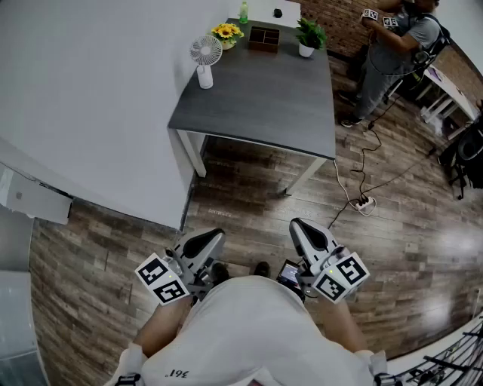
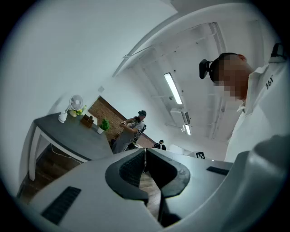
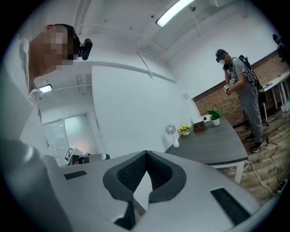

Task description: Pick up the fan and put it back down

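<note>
A small white fan stands upright near the left edge of a dark grey table, far ahead of me. It also shows small in the left gripper view as the fan and in the right gripper view as the fan. My left gripper and right gripper are held close to my body, well short of the table. Both are shut with nothing between the jaws. Their tips meet in the left gripper and the right gripper.
On the table's far end stand a pot of yellow flowers, a brown box, a green plant and a green bottle. Another person stands right of the table. A power strip and cable lie on the wood floor.
</note>
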### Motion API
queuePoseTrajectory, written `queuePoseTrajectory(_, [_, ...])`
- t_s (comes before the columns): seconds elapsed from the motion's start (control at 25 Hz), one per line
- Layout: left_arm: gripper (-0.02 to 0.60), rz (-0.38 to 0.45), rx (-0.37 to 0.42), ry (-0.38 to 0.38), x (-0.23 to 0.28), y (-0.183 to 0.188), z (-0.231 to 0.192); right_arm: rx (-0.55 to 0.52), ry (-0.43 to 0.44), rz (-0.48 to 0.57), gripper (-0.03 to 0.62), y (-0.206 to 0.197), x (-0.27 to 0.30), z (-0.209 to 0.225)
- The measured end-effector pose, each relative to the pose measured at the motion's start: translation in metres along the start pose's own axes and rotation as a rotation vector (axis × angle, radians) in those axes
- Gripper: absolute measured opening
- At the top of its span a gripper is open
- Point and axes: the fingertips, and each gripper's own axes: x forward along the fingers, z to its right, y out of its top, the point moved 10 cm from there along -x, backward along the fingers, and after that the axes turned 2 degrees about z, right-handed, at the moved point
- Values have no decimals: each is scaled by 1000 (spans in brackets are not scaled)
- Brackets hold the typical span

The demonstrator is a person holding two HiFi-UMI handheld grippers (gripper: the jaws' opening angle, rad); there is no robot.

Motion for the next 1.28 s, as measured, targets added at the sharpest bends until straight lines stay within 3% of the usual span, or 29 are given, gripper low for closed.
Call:
queuePoseTrajectory(1.12, [20,6,5,-2,-8,4,-8,-36,-28,-36,11,-6,6,-6])
queuePoseTrajectory(1.28, [20,10,3,-2,-11,8,-12,-1,-43,-9,12,-6,11,-5])
